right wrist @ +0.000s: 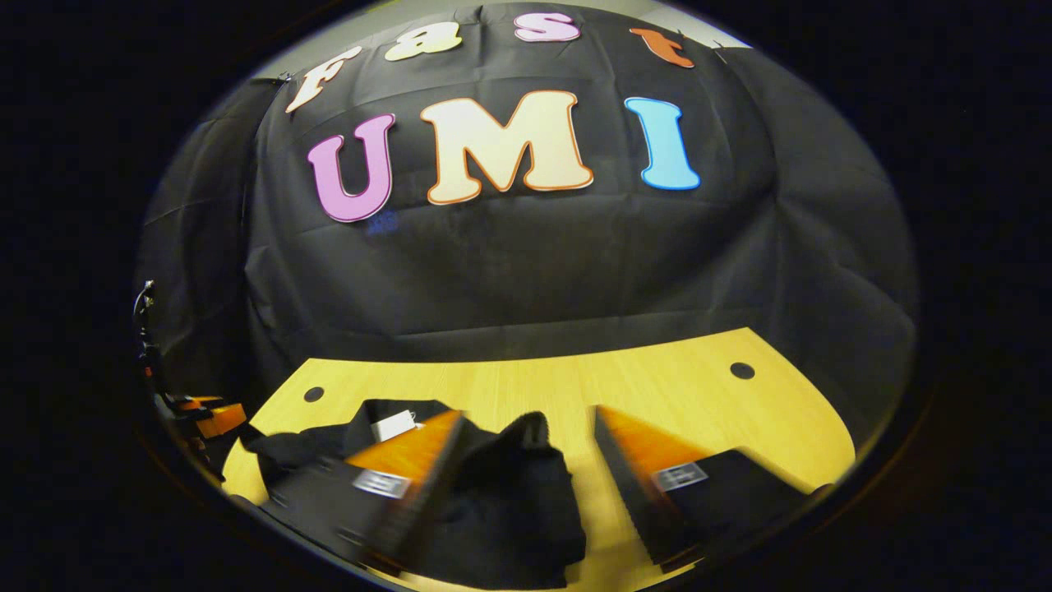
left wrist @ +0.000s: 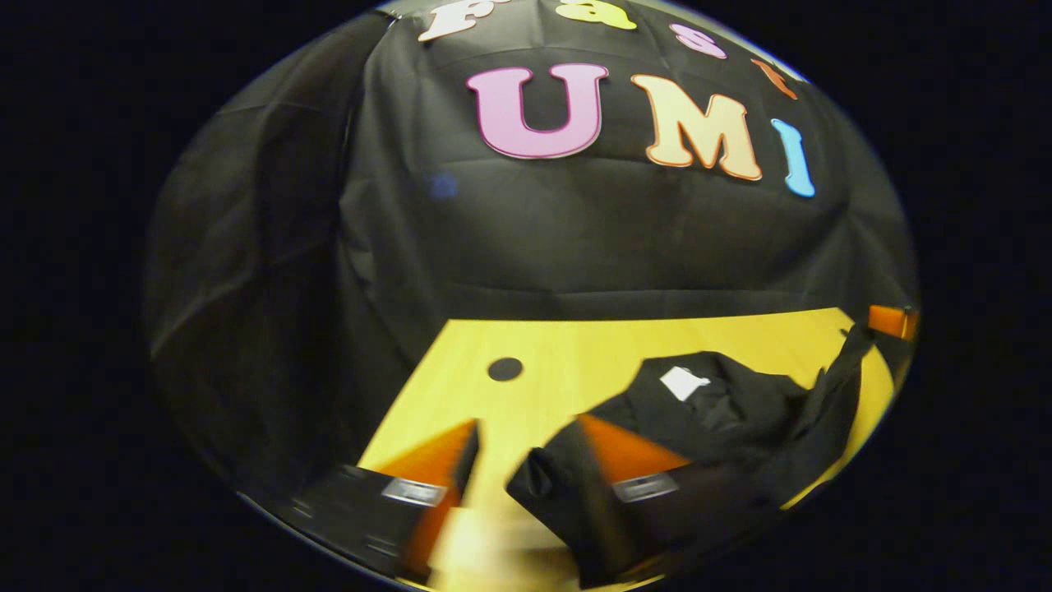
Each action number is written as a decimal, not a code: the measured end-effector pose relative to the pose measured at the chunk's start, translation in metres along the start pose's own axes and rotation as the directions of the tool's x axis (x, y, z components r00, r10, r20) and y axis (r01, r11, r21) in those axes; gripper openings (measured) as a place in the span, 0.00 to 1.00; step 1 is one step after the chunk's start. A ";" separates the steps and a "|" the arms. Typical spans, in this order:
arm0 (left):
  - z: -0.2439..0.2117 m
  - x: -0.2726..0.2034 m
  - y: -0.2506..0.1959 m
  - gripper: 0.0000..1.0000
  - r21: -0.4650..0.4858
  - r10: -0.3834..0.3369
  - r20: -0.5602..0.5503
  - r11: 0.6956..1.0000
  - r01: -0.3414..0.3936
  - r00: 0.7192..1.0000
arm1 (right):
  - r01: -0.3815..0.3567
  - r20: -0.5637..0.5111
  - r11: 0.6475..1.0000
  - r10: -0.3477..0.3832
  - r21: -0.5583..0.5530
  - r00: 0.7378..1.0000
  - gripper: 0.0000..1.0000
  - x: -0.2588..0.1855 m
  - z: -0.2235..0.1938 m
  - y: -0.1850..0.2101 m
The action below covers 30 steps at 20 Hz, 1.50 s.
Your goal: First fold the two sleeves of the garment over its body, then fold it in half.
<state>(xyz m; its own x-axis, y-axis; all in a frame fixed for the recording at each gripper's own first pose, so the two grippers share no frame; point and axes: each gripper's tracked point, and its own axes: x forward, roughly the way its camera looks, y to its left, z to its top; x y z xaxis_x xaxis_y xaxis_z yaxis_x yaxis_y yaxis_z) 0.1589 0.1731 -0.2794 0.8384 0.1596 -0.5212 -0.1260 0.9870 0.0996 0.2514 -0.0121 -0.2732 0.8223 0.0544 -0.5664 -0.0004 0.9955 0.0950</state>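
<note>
Garment (left wrist: 731, 411) beside open tongs (left wrist: 526, 460)

- The white tag (left wrist: 684, 382) at the collar of the black garment (left wrist: 740, 419) is coming through as a plain pale patch in the left gripper view; no print is making itself out.
- In the right gripper view the same tag (right wrist: 393, 425) is looking too small and soft to read.
- A small pale plate (left wrist: 413, 492) on each finger of the left gripper (left wrist: 529, 423) is smearing; no lettering is resolving.
- The plates (right wrist: 680, 476) on the right gripper (right wrist: 527, 413) are blurring likewise.
</note>
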 end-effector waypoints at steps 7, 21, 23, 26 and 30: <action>0.088 -0.064 -0.031 0.94 -0.019 -0.060 0.250 0.998 0.066 0.966 | -0.021 0.243 0.998 0.033 -0.054 0.969 0.98 -0.071 0.047 0.015; 0.093 -0.270 -0.075 0.90 -0.035 -0.043 0.395 0.997 0.062 0.918 | -0.119 0.396 0.992 0.127 -0.044 0.909 0.94 -0.285 -0.003 -0.012; 0.092 -0.298 -0.080 0.93 -0.038 -0.046 0.413 0.997 0.067 0.909 | -0.127 0.407 0.991 0.133 -0.043 0.904 0.94 -0.313 -0.011 -0.015; 0.088 -0.328 -0.087 0.93 -0.050 -0.057 0.419 0.995 0.085 0.906 | -0.137 0.421 0.989 0.150 -0.060 0.895 0.97 -0.350 -0.020 -0.015; 0.097 -0.361 -0.090 0.88 -0.034 -0.063 0.450 0.996 0.087 0.891 | -0.144 0.455 0.987 0.160 -0.070 0.876 0.94 -0.386 -0.023 -0.016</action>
<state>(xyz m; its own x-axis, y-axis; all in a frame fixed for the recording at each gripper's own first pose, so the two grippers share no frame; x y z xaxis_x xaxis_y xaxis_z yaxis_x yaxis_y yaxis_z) -0.0807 0.0245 -0.0185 0.9934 0.0725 -0.0891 -0.0705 0.9972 0.0254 -0.0786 -0.0472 -0.0750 0.9792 0.1711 -0.1089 -0.1581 0.9803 0.1182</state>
